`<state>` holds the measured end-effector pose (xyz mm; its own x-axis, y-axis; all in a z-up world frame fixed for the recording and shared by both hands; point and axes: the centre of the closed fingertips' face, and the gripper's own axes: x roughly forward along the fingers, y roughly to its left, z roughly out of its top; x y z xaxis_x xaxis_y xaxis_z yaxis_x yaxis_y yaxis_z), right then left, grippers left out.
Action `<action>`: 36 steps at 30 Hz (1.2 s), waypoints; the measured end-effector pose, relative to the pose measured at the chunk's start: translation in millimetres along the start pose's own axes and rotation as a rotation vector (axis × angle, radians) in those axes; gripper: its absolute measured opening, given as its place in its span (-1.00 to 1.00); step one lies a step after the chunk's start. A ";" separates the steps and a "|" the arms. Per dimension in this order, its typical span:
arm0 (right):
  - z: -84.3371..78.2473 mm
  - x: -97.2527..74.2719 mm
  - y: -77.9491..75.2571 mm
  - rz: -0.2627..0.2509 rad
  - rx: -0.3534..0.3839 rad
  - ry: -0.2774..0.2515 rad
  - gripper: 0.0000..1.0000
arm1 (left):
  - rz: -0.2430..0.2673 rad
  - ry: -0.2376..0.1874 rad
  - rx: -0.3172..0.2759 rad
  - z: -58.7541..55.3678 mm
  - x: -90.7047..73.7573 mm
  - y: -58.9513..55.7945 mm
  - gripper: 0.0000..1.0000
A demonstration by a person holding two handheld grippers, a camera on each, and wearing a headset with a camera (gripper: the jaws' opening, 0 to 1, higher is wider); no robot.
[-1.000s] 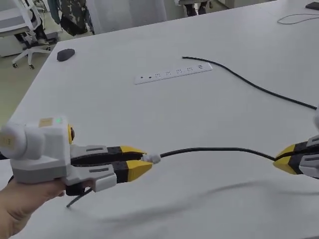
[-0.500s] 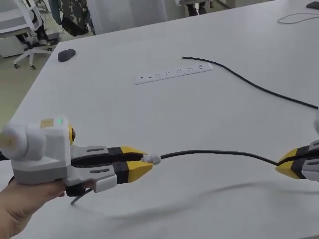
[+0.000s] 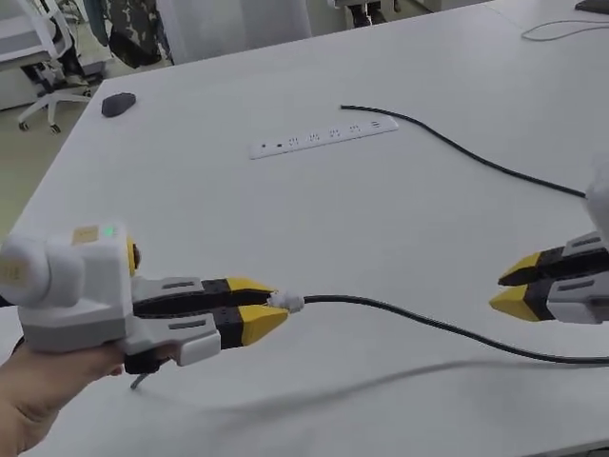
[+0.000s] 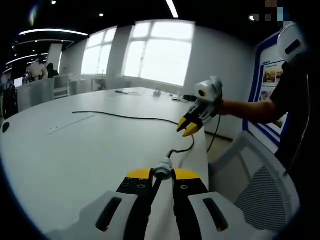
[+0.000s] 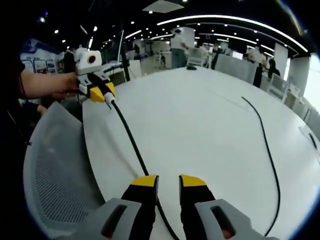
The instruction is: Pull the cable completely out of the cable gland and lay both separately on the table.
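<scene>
- Left gripper [image 3: 276, 308] sits at 8 o'clock in the head view, held in a hand [image 3: 38, 395]. Its jaws are closed down on the white cable gland [image 3: 290, 304], which is pinched at the yellow tips and held clear of the table [image 3: 285, 219].
- The black cable [image 3: 428, 327] enters the gland and runs toward 4 o'clock, leaving at the right edge. A soft shadow trails under it, so most of this length hangs just above the surface.
- Right gripper [image 3: 498, 290] is at 3 o'clock with its jaws parted and nothing gripped. The cable passes below it.
- In the right gripper view the cable runs up through the gap between the jaws, close to the left-hand one. I cannot tell whether it touches.
- The table is white, matte, wide and rounded at the near edge.
- A white power strip [image 3: 324, 136] lies at 12 o'clock, well apart from both grippers.
- A second black cable [image 3: 457, 148] starts just beside the strip's right end and runs toward 3 o'clock.
- A dark mouse [image 3: 118, 103] rests at 11 o'clock near the far-left edge.
- A thin pale cord [image 3: 561, 24] loops at 1 o'clock.
- An office chair [image 3: 48, 57] stands on the floor beyond the table at 11 o'clock.
- The left gripper view shows large bright windows [image 4: 155, 50] at 12 o'clock and a blue wall board [image 4: 270, 75] at 2 o'clock.
- The right gripper view shows long ceiling light strips [image 5: 225, 22] at 12 o'clock and a grey mesh chair [image 5: 55, 170] at 8 o'clock.
</scene>
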<state>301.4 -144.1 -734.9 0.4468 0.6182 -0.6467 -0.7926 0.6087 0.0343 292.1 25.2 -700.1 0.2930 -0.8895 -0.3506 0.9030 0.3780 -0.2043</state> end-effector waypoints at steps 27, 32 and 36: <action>70.4 57.4 101.3 0.282 -0.263 -0.078 -0.89 | -0.052 0.009 0.046 -0.5 20.3 -19.7 -0.70; 63.9 59.1 104.3 0.282 -0.316 -0.061 -0.98 | -0.056 0.027 0.067 -3.8 21.1 -23.2 -0.70; 59.3 58.5 103.5 0.271 -0.331 -0.048 -1.00 | -0.053 0.035 0.084 -5.7 20.9 -24.3 -0.70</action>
<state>270.1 -15.5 -724.0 0.2165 0.7610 -0.6116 -0.9709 0.2337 -0.0529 274.5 -1.1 -707.7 0.2346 -0.8975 -0.3734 0.9405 0.3066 -0.1461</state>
